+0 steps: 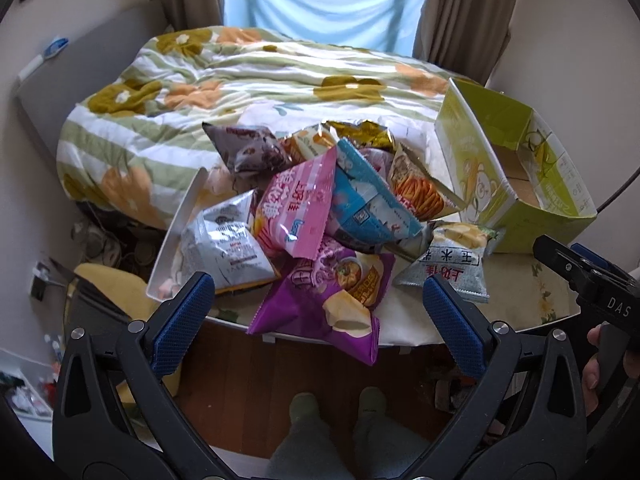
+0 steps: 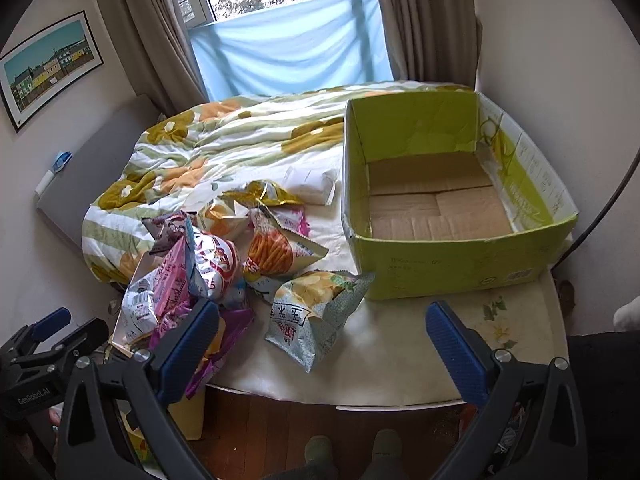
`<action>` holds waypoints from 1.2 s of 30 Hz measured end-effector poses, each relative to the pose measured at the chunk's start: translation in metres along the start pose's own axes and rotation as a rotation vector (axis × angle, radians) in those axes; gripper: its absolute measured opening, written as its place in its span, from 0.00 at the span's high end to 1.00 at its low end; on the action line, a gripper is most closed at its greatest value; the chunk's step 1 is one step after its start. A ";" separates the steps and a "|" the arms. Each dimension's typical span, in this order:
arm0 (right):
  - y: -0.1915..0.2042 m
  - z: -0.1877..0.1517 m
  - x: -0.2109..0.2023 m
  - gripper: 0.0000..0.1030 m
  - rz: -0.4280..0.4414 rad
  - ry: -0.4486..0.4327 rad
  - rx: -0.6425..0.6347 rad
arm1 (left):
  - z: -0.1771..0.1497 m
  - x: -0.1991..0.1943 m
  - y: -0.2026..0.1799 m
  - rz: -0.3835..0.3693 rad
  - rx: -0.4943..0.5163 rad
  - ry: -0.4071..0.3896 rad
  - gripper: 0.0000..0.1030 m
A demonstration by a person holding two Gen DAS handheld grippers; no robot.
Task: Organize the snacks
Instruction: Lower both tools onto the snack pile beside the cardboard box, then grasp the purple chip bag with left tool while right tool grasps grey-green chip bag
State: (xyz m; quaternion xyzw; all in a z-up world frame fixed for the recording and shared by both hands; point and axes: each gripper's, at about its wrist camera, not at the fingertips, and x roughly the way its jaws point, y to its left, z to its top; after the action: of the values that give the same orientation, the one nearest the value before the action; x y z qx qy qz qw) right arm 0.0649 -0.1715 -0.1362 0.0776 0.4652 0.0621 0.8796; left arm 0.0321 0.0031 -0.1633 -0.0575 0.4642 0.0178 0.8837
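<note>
Your left gripper (image 1: 318, 322) hovers spread wide and empty above the purple chip bag (image 1: 320, 300) at the table's near edge. Your right gripper (image 2: 322, 344) gapes too, holding nothing, near the grey-green packet (image 2: 310, 320). The green box (image 2: 460, 252) looks empty, though its near corner is hidden.

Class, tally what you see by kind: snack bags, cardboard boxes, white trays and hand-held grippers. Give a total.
Snack bags: 10 told apart; the pile may hide more
Cardboard box: 1
White tray: 1
Hand-held grippers: 2, left hand-held gripper and right hand-held gripper
Total: 14
</note>
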 end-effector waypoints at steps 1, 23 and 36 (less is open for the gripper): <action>-0.003 -0.001 0.010 0.00 0.011 0.017 -0.006 | -0.004 0.007 -0.001 0.007 -0.012 0.007 0.01; -0.030 -0.010 0.108 0.00 0.161 0.156 0.002 | -0.032 0.121 -0.063 0.236 0.306 0.095 0.01; -0.025 -0.008 0.122 0.14 0.170 0.168 0.043 | -0.044 0.135 -0.081 0.281 0.474 0.110 0.12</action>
State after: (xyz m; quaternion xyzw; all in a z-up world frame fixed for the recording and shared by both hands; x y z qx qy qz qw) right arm 0.1276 -0.1734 -0.2440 0.1300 0.5303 0.1327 0.8272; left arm 0.0795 -0.0854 -0.2927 0.2149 0.5059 0.0280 0.8349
